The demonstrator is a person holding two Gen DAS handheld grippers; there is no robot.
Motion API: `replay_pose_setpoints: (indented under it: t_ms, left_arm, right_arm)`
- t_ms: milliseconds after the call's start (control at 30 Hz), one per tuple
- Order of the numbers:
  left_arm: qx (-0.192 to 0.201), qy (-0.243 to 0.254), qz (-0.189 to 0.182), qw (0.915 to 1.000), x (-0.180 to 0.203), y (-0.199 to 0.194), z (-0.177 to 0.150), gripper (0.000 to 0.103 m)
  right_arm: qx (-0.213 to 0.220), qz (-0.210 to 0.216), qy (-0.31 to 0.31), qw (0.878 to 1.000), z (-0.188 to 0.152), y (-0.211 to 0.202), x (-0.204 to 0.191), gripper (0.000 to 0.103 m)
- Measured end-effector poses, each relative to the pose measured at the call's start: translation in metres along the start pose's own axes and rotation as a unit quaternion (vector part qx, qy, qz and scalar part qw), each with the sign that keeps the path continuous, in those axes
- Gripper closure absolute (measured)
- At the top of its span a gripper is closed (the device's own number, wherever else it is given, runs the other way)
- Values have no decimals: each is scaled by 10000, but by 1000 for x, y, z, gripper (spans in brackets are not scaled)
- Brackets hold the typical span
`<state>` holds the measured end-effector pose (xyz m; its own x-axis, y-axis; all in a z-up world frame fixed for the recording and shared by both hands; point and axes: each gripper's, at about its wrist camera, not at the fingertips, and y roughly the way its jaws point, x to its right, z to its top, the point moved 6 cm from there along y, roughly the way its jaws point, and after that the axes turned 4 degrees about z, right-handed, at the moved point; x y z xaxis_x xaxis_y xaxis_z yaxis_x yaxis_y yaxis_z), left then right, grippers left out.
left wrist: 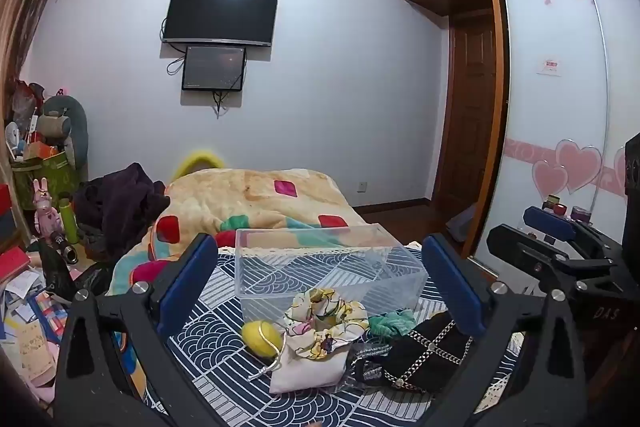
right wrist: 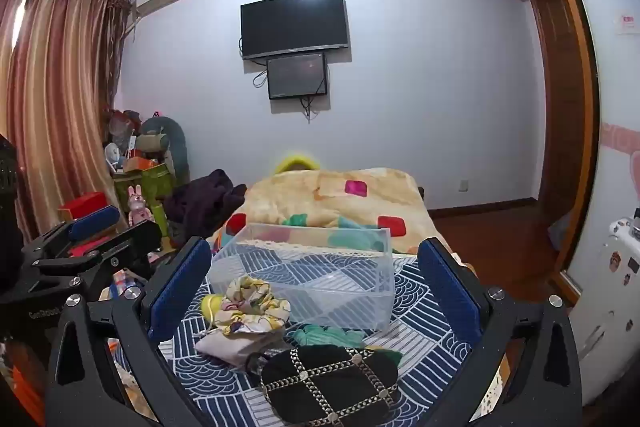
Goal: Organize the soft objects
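A clear plastic box (left wrist: 328,267) (right wrist: 308,275) stands empty on the blue patterned cloth (left wrist: 212,343). In front of it lie a yellow ball (left wrist: 262,338), a floral scrunchie (left wrist: 326,315) (right wrist: 252,305) on a white drawstring pouch (left wrist: 310,367), a green fabric piece (left wrist: 390,323) (right wrist: 326,335) and a black chain-patterned pouch (left wrist: 424,355) (right wrist: 328,383). My left gripper (left wrist: 320,287) is open and empty, above the pile. My right gripper (right wrist: 316,287) is open and empty, just above the black pouch. The right gripper also shows at the right of the left wrist view (left wrist: 560,251).
A yellow blanket with coloured squares (left wrist: 256,203) lies on the bed behind the box. Dark clothes (left wrist: 120,207) and a cluttered floor with papers (left wrist: 28,307) are to the left. A wardrobe (left wrist: 560,107) stands to the right.
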<state>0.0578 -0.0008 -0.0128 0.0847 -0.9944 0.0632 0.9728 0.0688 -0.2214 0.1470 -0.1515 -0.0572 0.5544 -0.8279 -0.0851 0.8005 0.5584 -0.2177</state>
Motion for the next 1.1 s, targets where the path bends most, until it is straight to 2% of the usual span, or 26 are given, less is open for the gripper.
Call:
replay_pose_setpoints:
  t_ms: [33, 267, 333, 1100]
  left_arm:
    - [-145, -50, -28, 9999, 0, 2, -1, 0]
    - [-139, -61, -69, 9999, -1, 11, 0, 0]
    - [-28, -42, -2, 10000, 1, 1, -1, 0]
    - [21, -8, 5, 10000, 1, -1, 5, 0]
  right_arm:
    - [22, 6, -31, 10000, 0, 0, 0, 0]
    - [31, 1, -4, 10000, 0, 0, 0, 0]
    - [35, 6, 8, 10000, 0, 0, 0, 0]
    - [97, 9, 14, 10000, 3, -6, 1, 0]
